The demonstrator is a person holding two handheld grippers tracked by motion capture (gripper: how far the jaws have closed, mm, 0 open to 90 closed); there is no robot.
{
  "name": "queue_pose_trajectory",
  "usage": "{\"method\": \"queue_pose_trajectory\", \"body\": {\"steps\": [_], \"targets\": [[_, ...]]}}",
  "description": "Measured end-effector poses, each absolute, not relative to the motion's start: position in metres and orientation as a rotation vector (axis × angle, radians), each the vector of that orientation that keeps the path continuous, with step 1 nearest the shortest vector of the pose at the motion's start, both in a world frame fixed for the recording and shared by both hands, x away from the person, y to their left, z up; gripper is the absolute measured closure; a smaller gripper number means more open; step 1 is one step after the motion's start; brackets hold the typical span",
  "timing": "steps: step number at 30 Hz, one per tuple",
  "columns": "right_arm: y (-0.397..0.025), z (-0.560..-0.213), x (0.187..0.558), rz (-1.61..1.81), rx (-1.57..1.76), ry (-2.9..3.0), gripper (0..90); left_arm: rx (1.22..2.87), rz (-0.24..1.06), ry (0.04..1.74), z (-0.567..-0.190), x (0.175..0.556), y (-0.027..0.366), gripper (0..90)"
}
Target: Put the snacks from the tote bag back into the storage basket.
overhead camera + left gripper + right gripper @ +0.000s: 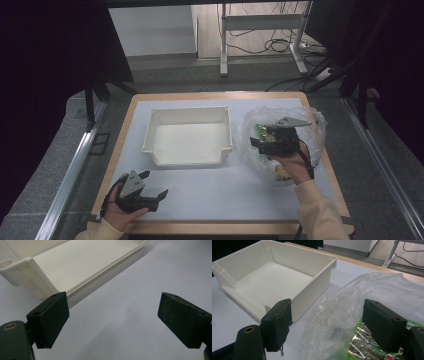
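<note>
Green snack packet [367, 345] lying inside the clear bag [300, 125], your right gripper [329, 325] hovering over it with jaws spread, your left gripper [152, 187] resting released near the white bin [187, 135].

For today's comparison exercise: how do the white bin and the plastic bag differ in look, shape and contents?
The bin is opaque, white and rigid with straight walls; the bag is clear, crumpled and shapeless. The bin holds nothing, while the bag holds a green packet. The right gripper reaches over the bag; no gripper is at the bin. Both sit on the table.
</note>
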State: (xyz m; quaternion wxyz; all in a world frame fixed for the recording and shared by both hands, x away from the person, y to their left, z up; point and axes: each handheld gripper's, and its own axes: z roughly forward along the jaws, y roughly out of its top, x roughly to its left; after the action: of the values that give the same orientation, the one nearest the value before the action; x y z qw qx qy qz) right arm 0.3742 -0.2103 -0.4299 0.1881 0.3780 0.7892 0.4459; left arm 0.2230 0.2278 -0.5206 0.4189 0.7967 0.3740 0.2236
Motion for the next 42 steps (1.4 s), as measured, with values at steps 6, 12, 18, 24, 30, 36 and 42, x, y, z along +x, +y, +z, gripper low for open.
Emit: {"method": "queue_pose_trajectory", "body": {"steps": [6,12,18,24,30,36,42], "targets": [[-0.215,-0.427,0.386,1.251,1.084,2.214,24.9,2.0,0.558,0.94,-0.521,0.224,0.228,10.3],[-0.218,-0.427,0.4,1.235,1.115,2.208,25.2,2.003,0.555,0.939,-0.522,0.224,0.228,10.3],[-0.223,-0.427,0.413,1.223,1.148,2.188,25.6,2.003,0.55,0.94,-0.522,0.225,0.228,10.3],[-0.229,-0.431,0.423,1.187,1.189,2.178,25.8,2.005,0.548,0.941,-0.523,0.225,0.228,10.3],[-0.24,-0.435,0.431,1.151,1.236,2.165,26.0,2.005,0.545,0.944,-0.523,0.226,0.229,10.3],[-0.256,-0.44,0.436,1.125,1.3,2.155,26.0,2.004,0.545,0.94,-0.523,0.226,0.229,10.3],[-0.267,-0.443,0.44,1.095,1.342,2.154,26.3,2.003,0.545,0.941,-0.523,0.226,0.23,10.3]]}}
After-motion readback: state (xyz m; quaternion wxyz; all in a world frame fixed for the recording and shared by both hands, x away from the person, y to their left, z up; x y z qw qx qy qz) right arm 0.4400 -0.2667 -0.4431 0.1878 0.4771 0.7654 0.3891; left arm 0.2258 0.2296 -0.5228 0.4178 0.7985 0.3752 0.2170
